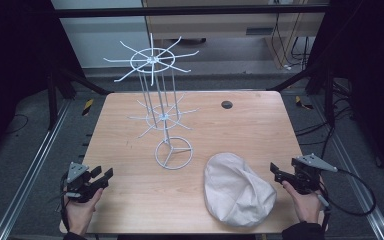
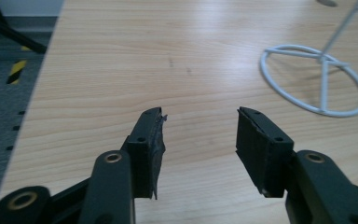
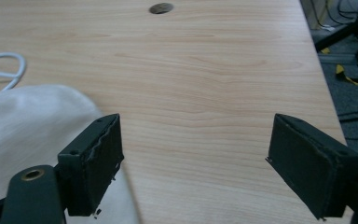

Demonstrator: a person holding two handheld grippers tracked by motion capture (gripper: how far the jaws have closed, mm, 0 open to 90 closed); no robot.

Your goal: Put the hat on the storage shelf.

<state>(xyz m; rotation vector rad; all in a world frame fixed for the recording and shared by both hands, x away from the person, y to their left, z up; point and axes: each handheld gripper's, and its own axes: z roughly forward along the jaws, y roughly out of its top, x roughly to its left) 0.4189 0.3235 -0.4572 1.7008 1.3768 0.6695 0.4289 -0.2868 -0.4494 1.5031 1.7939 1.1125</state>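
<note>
A white wire rack (image 1: 160, 100) with two tiers of spoke hooks stands on its ring base (image 1: 173, 153) at the middle of the wooden table (image 1: 130, 190). A cream cloth cap (image 1: 236, 190) lies at the front right. My left gripper (image 1: 101, 176) is at the front left, open, with bare wood between its jaws (image 2: 199, 126); the ring base (image 2: 317, 79) lies ahead to its right. My right gripper (image 1: 276, 173) hovers at the table's right edge just right of the cap, open wide (image 3: 196, 149), with the cap (image 3: 28, 121) beside its left jaw.
A small dark round hole cover (image 1: 226, 104) sits near the table's far edge. Black frame posts, metal floor rails and cables surround the table. Bare wood stretches between the rack and my left gripper.
</note>
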